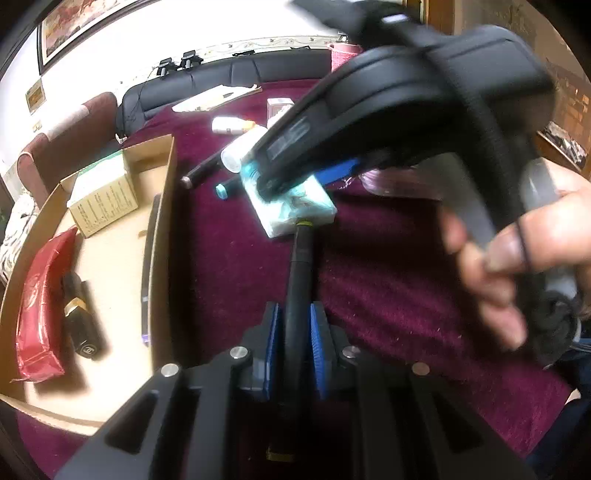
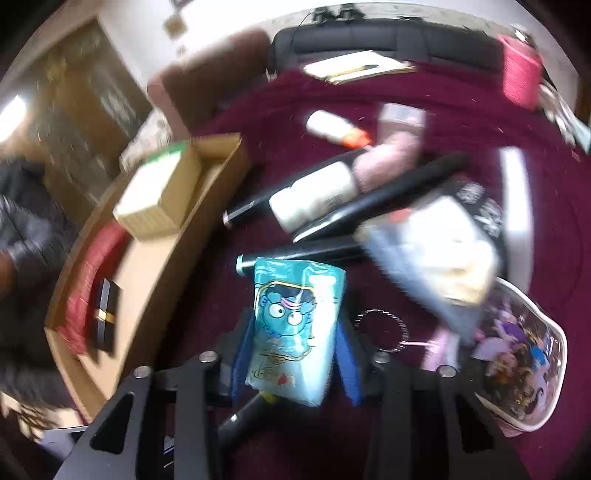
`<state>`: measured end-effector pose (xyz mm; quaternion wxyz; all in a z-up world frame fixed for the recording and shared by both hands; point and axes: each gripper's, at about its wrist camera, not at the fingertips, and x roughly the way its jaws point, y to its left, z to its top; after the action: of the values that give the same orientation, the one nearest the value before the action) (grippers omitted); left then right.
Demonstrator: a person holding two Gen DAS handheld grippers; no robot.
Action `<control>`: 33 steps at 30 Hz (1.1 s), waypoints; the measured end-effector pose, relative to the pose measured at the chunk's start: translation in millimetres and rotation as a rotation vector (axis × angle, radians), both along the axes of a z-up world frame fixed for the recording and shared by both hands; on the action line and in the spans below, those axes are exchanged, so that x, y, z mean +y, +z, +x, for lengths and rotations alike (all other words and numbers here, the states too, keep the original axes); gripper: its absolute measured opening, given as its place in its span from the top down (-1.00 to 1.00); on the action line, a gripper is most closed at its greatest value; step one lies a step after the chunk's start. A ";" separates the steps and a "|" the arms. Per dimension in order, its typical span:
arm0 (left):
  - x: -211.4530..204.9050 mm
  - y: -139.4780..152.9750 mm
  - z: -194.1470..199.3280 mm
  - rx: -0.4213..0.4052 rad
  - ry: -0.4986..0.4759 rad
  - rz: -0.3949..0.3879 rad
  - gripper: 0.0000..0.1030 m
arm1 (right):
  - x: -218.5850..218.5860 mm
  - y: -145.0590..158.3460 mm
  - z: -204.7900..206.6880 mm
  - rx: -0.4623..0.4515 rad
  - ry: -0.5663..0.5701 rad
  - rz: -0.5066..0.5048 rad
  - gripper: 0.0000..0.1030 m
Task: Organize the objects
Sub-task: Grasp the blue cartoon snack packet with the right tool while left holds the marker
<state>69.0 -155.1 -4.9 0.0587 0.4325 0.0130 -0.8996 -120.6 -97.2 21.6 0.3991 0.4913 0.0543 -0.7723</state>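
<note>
The left gripper [image 1: 295, 343] jaws clamp a black pen [image 1: 301, 273] lengthwise, the right gripper [image 2: 291, 354] jaws hold the tissue pack [image 2: 295, 332], and the box [image 1: 162, 192] lies to their left.

Before me a maroon cloth [image 1: 388, 258] covers the surface, a black sofa [image 1: 229, 77] runs along the far white wall [image 1: 147, 40], a framed picture [image 1: 85, 22] far left.
</note>
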 end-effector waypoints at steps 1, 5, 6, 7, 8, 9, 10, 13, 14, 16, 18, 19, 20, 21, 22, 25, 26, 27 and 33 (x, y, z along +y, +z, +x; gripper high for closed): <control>0.0 0.0 -1.1 0.005 0.006 0.006 0.70 | 10.0 4.7 -2.7 -0.014 -0.008 -0.046 0.21; -3.9 0.9 -3.7 0.015 0.024 0.047 0.72 | 31.7 16.7 -4.6 -0.017 -0.017 -0.142 0.24; -2.9 1.2 -6.4 0.011 0.023 0.061 0.72 | 35.2 18.9 -3.8 -0.017 -0.022 -0.160 0.24; -3.1 1.6 -7.4 0.011 0.024 0.064 0.72 | 35.4 17.9 -4.5 -0.023 -0.026 -0.172 0.24; -2.6 2.2 -7.8 0.015 0.030 0.061 0.72 | 36.4 18.1 -4.8 -0.032 -0.026 -0.182 0.24; -5.4 2.1 -6.4 0.018 0.032 0.062 0.72 | 36.2 20.3 -6.8 -0.037 -0.029 -0.189 0.24; -6.3 2.9 -6.6 0.020 0.029 0.064 0.72 | 39.3 19.8 -8.8 -0.043 -0.033 -0.198 0.24; -5.9 5.8 -8.0 0.035 0.032 0.061 0.72 | 41.4 24.9 -9.3 -0.048 -0.038 -0.217 0.24; -5.8 6.9 -8.6 0.037 0.031 0.062 0.72 | 42.6 25.2 -9.0 -0.046 -0.043 -0.224 0.24; -5.9 9.8 -8.0 0.047 0.032 0.064 0.72 | 45.8 26.5 -8.3 -0.047 -0.045 -0.241 0.24; -6.2 12.7 -5.1 0.056 0.028 0.071 0.72 | 46.1 28.8 -8.2 -0.036 -0.053 -0.251 0.24; -7.2 14.2 -3.7 0.063 0.030 0.076 0.72 | 46.5 29.9 -7.4 -0.029 -0.054 -0.251 0.24; -8.3 15.3 -2.7 0.068 0.030 0.080 0.72 | 47.2 30.6 -6.8 -0.024 -0.056 -0.253 0.24; -9.1 16.5 -1.4 0.072 0.029 0.085 0.72 | 47.4 30.2 -7.3 -0.025 -0.059 -0.256 0.24; -10.3 18.2 0.3 0.078 0.032 0.090 0.72 | 46.8 29.6 -7.1 -0.028 -0.059 -0.257 0.24; -14.1 24.6 6.3 0.100 0.038 0.098 0.72 | 46.5 28.4 -7.1 -0.029 -0.062 -0.256 0.24; -16.4 26.8 8.1 0.110 0.043 0.106 0.72 | 46.7 28.4 -7.5 -0.029 -0.060 -0.258 0.24; -18.6 29.1 10.0 0.120 0.047 0.111 0.72 | 46.4 29.0 -7.2 -0.025 -0.060 -0.258 0.24; -33.5 42.8 24.4 0.174 0.083 0.121 0.72 | 45.6 30.4 -4.5 -0.013 -0.058 -0.264 0.24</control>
<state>93.3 -188.6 37.9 0.0682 0.3547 0.0903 -0.9281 -125.1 -51.6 52.1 0.4381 0.4410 -0.0646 -0.7807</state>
